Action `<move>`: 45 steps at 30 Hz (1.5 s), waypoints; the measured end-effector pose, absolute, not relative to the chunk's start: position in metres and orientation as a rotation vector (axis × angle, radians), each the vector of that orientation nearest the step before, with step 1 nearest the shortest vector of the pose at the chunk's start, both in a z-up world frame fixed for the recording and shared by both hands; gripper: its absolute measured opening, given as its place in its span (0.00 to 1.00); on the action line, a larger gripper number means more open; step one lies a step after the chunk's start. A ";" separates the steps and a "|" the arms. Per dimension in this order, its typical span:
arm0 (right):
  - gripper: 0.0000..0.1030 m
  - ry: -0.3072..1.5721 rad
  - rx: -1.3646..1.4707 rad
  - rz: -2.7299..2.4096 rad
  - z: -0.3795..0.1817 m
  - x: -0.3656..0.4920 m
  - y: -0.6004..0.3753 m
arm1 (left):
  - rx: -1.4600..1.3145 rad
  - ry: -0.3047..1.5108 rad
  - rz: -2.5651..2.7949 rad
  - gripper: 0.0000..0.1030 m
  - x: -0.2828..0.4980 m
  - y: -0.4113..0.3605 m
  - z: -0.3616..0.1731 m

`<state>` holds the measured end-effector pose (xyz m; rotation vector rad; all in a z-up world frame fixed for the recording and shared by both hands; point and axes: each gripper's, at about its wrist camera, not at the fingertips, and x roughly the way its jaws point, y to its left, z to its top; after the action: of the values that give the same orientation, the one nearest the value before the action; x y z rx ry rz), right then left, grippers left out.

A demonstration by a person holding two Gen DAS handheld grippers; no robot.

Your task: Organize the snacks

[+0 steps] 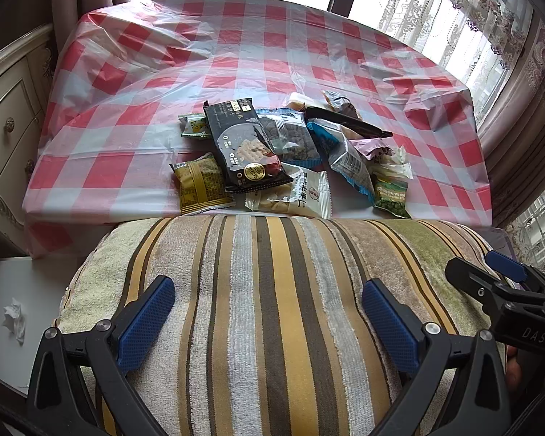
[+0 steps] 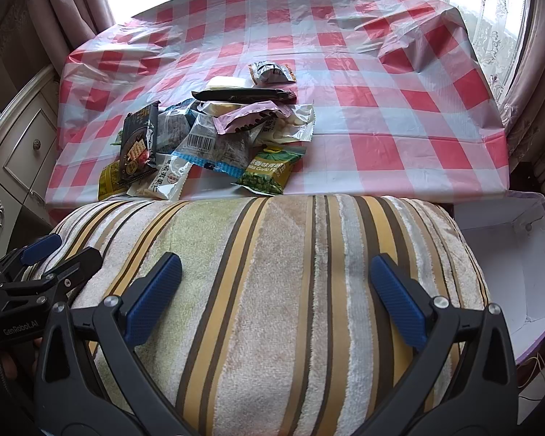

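Observation:
A heap of snack packets lies near the front edge of the red-and-white checked table. On top lie a black cracker pack and a long dark bar. A green pea packet sits at the heap's right front. My left gripper hovers open over a striped cushion, well short of the snacks. My right gripper is open too, over the same cushion, empty.
An open white box with a purple rim stands low to the right of the cushion. A cream drawer cabinet flanks the table's left. A crumpled tissue lies on a white surface at left. Curtains hang behind and right.

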<state>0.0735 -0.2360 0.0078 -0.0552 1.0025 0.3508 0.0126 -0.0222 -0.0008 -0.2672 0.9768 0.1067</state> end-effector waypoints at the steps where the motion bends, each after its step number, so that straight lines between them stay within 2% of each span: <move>1: 1.00 1.002 -0.055 0.351 0.008 0.073 -0.236 | -0.267 0.977 0.107 1.00 0.013 -0.022 -0.001; 40: 1.00 1.007 -0.062 0.346 0.008 0.075 -0.235 | -0.250 0.956 0.134 1.00 0.013 -0.021 0.006; 45: 1.00 1.026 -0.060 0.346 0.010 0.085 -0.233 | -0.267 0.959 0.145 0.94 0.022 -0.011 0.005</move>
<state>0.0847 -0.2329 0.0103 -0.0598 1.0260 0.3462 0.0220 -0.0106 0.0050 -0.2668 0.9592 0.1455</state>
